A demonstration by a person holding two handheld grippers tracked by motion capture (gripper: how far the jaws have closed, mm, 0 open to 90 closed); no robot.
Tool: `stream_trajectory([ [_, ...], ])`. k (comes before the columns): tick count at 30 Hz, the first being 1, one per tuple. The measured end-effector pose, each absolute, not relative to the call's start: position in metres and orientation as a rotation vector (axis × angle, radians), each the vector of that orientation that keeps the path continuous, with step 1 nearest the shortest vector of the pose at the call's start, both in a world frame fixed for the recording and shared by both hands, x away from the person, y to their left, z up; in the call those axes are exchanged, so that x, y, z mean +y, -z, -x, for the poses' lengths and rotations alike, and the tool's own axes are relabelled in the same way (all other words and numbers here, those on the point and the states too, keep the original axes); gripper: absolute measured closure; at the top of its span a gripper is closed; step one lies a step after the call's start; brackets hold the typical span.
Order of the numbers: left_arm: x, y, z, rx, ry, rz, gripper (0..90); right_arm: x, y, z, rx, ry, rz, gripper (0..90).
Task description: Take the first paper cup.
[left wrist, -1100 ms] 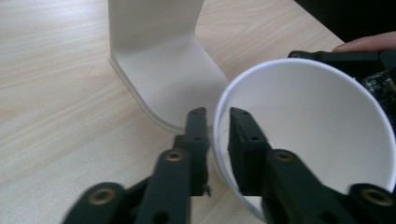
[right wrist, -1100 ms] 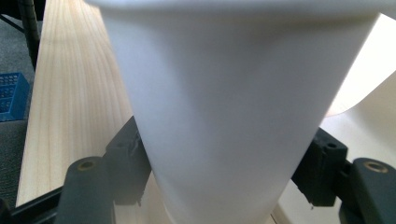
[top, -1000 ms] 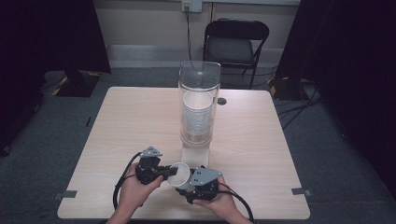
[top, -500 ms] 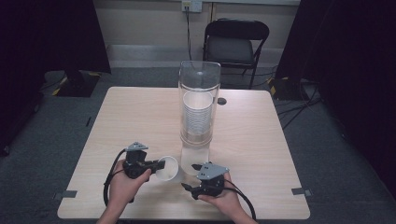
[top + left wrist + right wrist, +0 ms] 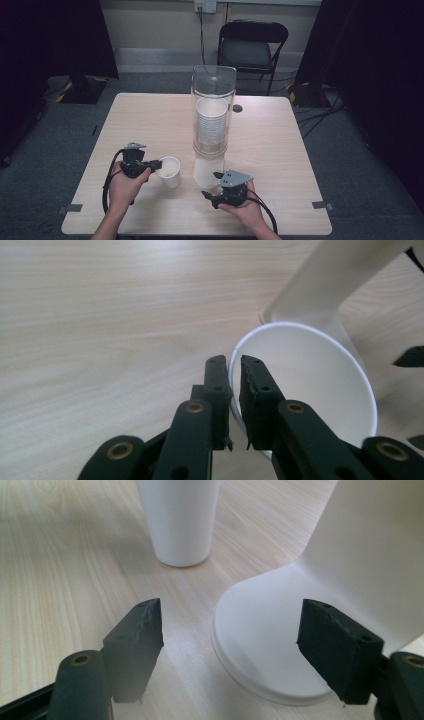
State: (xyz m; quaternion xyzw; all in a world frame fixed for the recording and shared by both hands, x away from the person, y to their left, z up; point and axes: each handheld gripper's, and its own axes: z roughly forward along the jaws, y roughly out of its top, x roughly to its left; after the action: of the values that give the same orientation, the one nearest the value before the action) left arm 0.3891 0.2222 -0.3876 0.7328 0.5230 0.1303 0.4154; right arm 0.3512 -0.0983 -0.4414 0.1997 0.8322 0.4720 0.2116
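Low left of centre in the high view, the left gripper (image 5: 159,164) pinches a white paper cup (image 5: 170,171) by its rim beside the dispenser (image 5: 212,125). The right gripper (image 5: 215,185) rests spread. That thin rim could crumple or slip free.

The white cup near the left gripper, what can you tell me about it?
The white cup looks like plain paper, with a thin rolled rim and an empty white inside. It stands upright on the wooden table, beside the base of the tall clear cup dispenser. The left gripper pinches its rim, one jaw inside the cup and one outside.
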Motion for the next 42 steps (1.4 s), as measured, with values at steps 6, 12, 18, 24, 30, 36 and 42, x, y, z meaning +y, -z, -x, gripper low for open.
stream_trajectory([
  [6, 0.226, 0.387, -0.391, 1.297, -0.339, -1.82, 66.9, -0.105, 0.44, -0.353, 2.305, -1.314, -0.577, 25.8],
  [12, 0.231, 0.386, -0.384, 1.257, -0.321, -1.779, 52.4, -0.107, 0.44, -0.354, 2.304, -1.308, -0.582, 25.8],
  [18, 0.237, 0.376, -0.374, 1.204, -0.317, -1.807, 47.7, -0.109, 0.441, -0.354, 2.317, -1.292, -0.598, 25.8],
  [24, 0.249, 0.37, -0.361, 1.161, -0.313, -1.791, 46.0, -0.113, 0.442, -0.356, 2.317, -1.283, -0.62, 25.6],
  [30, 0.267, 0.375, -0.344, 1.123, -0.344, -1.787, 42.0, -0.118, 0.441, -0.358, 2.301, -1.279, -0.668, 25.4],
  [36, 0.278, 0.395, -0.335, 1.105, -0.357, -1.805, 38.8, -0.12, 0.442, -0.362, 2.293, -1.291, -0.718, 22.0],
  [42, 0.284, 0.429, -0.335, 1.125, -0.345, -1.857, 33.7, -0.123, 0.442, -0.366, 2.297, -1.297, -0.778, 18.9],
])
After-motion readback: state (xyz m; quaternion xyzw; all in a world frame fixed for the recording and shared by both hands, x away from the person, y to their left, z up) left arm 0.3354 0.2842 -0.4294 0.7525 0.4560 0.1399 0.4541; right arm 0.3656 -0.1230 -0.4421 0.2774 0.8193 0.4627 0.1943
